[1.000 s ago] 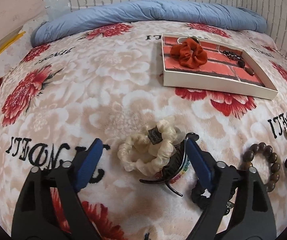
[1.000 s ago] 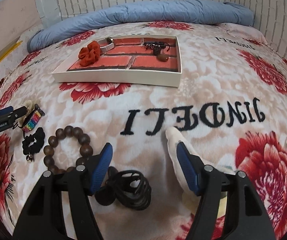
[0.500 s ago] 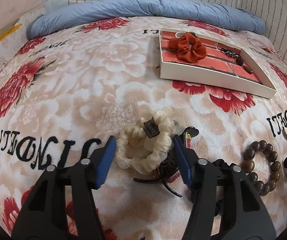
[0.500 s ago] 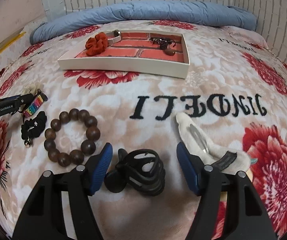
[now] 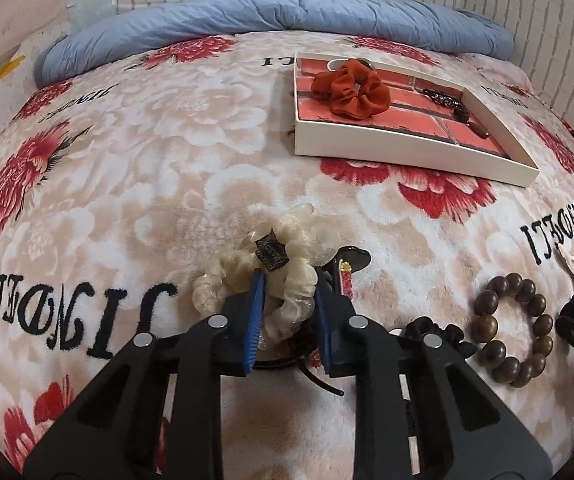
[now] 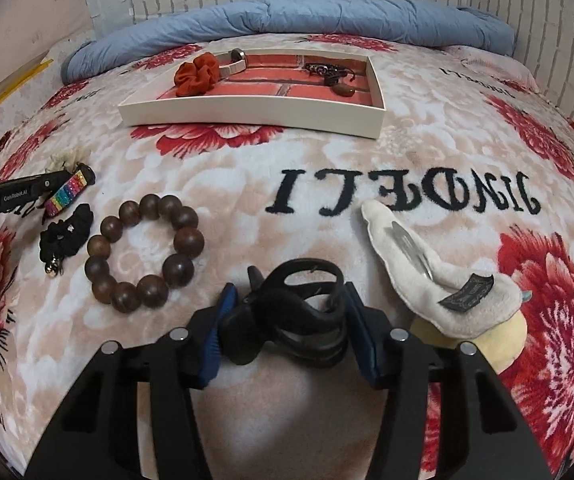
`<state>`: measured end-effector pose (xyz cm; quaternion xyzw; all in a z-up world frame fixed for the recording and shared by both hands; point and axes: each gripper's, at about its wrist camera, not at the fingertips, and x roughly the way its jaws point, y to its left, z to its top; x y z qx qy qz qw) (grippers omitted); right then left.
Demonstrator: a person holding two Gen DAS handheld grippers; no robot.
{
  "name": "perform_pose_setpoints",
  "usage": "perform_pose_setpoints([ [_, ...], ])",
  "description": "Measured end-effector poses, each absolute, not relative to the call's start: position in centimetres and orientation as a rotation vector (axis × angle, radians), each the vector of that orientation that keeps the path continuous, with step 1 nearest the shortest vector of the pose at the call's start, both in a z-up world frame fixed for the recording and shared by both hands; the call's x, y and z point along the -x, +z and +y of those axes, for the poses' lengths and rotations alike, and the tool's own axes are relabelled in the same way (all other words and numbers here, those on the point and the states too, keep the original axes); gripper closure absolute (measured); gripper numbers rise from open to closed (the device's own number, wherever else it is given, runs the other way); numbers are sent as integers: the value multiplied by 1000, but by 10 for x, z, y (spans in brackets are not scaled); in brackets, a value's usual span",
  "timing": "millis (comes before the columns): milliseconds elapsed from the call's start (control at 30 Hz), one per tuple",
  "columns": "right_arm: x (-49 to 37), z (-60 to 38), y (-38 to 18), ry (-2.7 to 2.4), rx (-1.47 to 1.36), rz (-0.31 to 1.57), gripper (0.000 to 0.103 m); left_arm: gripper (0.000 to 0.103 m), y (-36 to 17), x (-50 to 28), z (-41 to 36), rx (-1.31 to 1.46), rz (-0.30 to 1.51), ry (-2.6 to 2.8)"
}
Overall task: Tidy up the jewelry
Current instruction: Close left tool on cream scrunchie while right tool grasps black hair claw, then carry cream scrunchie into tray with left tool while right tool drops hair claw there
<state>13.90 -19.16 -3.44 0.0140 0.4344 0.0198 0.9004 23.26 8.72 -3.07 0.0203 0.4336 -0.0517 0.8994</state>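
My left gripper (image 5: 289,278) is shut on the cream scrunchie (image 5: 291,280), which lies on the floral blanket over a dark hair clip. My right gripper (image 6: 289,300) has closed around the black claw clip (image 6: 299,312), with both pads touching its sides. The white tray (image 5: 407,154) with a brick-pattern floor sits farther back; it holds an orange scrunchie (image 5: 351,88) and a dark necklace (image 5: 453,104). The tray also shows in the right wrist view (image 6: 247,114).
A brown bead bracelet (image 6: 143,252), a black scrunchie (image 6: 65,236), a rainbow clip (image 6: 67,194) and a cream padded hair clip (image 6: 427,272) lie on the blanket. A blue duvet (image 5: 279,20) lies along the brick wall behind the tray.
My left gripper moved forward and closed on the cream scrunchie. My right gripper moved forward and closed around the black claw clip.
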Motion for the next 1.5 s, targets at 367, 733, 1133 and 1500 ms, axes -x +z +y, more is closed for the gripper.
perform_pose_setpoints([
  [367,-149,-202,-12,37,-45,865,51,93,-14,-227,103,-10,857,-88],
  [733,-190,-215,21,30,-54,826,51,94,15,-237,98,-20,813,-94],
  [1133,-259,-232,40,20,-92,812,51,94,33,-281,49,-20,800,-167],
  [1500,-330,-234,29,11,-90,822,51,94,11,-344,-3,-49,824,-218],
])
